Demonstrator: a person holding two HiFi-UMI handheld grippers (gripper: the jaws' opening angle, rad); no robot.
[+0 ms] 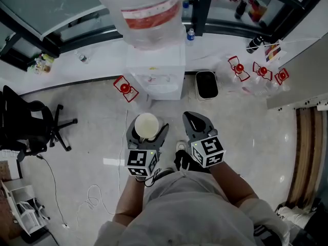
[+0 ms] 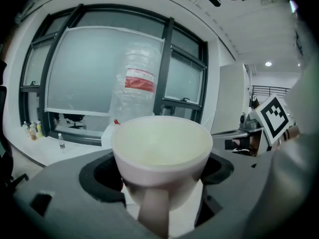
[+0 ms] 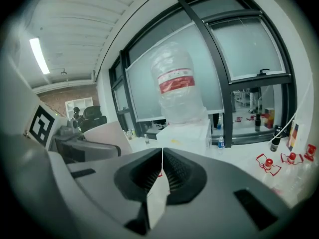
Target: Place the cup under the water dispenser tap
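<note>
A white cup with an empty cream inside sits between the jaws of my left gripper, which is shut on it. In the left gripper view the cup fills the middle, its handle turned toward the camera. The white water dispenser with a big clear bottle on top stands straight ahead, a short way beyond the cup. My right gripper hangs beside the left one, shut with nothing in it. The right gripper view shows the dispenser ahead; its taps are too small to make out.
A black bin stands right of the dispenser, and an empty red-capped bottle lies to its left. Several more such bottles lie at the right. A black office chair stands at the left. A white cable trails over the floor.
</note>
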